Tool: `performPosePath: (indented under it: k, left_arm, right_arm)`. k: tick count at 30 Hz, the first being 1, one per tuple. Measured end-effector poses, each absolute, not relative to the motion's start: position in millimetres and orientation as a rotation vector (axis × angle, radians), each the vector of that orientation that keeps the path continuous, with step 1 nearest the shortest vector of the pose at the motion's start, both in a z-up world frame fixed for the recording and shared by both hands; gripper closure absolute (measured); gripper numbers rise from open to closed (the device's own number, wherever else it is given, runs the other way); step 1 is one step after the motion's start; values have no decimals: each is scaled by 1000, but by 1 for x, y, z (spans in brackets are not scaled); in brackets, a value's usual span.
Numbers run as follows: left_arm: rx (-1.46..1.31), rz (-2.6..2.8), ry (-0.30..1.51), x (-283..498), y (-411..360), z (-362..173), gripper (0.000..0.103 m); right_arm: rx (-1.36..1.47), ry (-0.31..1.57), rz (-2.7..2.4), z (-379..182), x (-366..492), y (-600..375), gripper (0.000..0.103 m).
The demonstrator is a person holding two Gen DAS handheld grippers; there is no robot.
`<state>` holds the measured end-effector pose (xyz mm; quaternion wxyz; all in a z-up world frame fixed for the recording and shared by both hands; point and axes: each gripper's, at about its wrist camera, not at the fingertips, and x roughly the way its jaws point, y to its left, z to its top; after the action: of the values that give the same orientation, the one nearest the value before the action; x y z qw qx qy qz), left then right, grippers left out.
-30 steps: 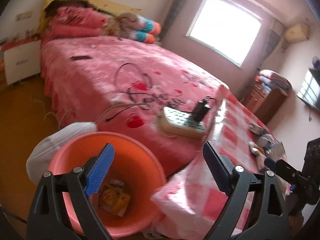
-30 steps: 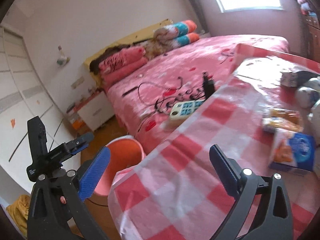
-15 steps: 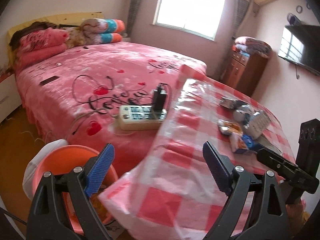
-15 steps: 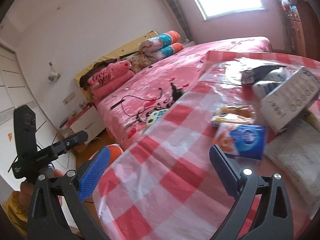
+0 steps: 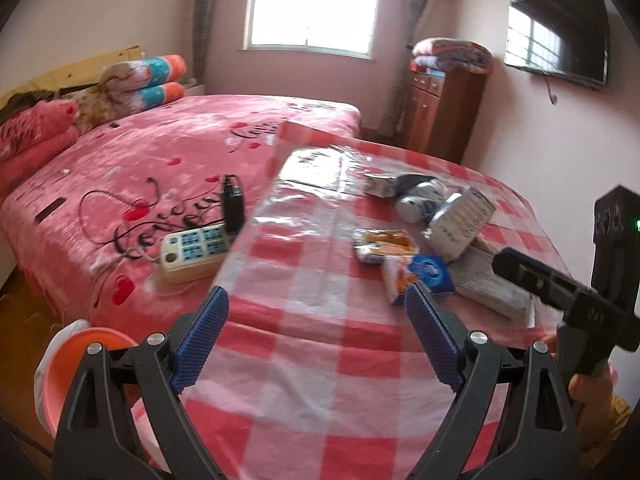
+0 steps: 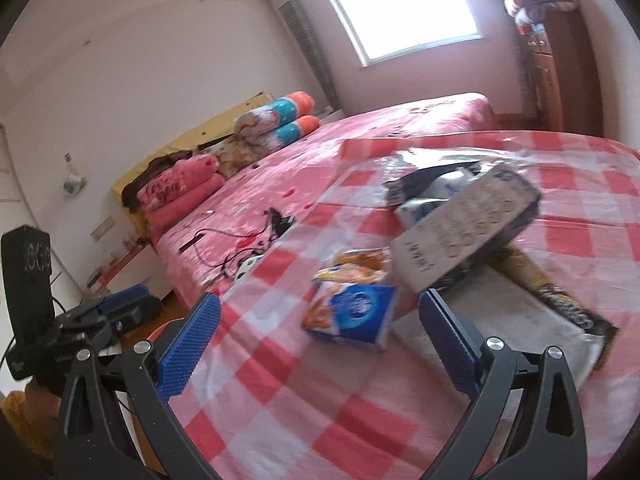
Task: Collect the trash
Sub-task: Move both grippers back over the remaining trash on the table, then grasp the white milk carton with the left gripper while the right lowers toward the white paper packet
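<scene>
A heap of trash lies on the red-checked table (image 5: 304, 280): a blue and orange packet (image 5: 420, 278) (image 6: 352, 312), a yellow snack wrapper (image 5: 384, 242) (image 6: 354, 266), a grey box (image 5: 460, 222) (image 6: 468, 232), a flat white bag (image 5: 492, 286) (image 6: 504, 320) and a dark wrapper (image 6: 568, 308). My left gripper (image 5: 316, 328) hovers open over the near part of the table, well short of the heap. My right gripper (image 6: 320, 330) is open just in front of the blue packet, holding nothing. The orange bin (image 5: 92, 348) sits low at the left beside the table.
A power strip (image 5: 196, 248) with a black charger (image 5: 233, 204) lies on the pink bed (image 5: 160, 148) left of the table. A wooden cabinet (image 5: 440, 108) and a wall television (image 5: 560, 36) are at the back right. White crumpled items (image 5: 416, 204) lie behind the box.
Both views have swung right, from the bin and bed onto the table. The bin slid to the lower left edge. The trash heap has come closer to my right gripper. Both grippers stayed open.
</scene>
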<state>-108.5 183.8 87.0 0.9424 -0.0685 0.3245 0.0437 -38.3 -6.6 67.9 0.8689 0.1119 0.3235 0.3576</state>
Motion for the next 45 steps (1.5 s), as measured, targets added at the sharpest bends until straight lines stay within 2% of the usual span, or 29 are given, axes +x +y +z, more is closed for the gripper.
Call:
performPosePath:
  k: [19, 33, 45]
  left_arm:
    - [-2, -71, 710, -54, 96, 79, 13]
    - [214, -198, 752, 32, 23, 71, 13]
    - [236, -204, 845, 98, 4, 49, 13]
  right_arm:
    - [362, 669, 562, 65, -10, -102, 5]
    - [428, 722, 439, 56, 9, -162, 5]
    - [425, 743, 413, 52, 15, -175, 5]
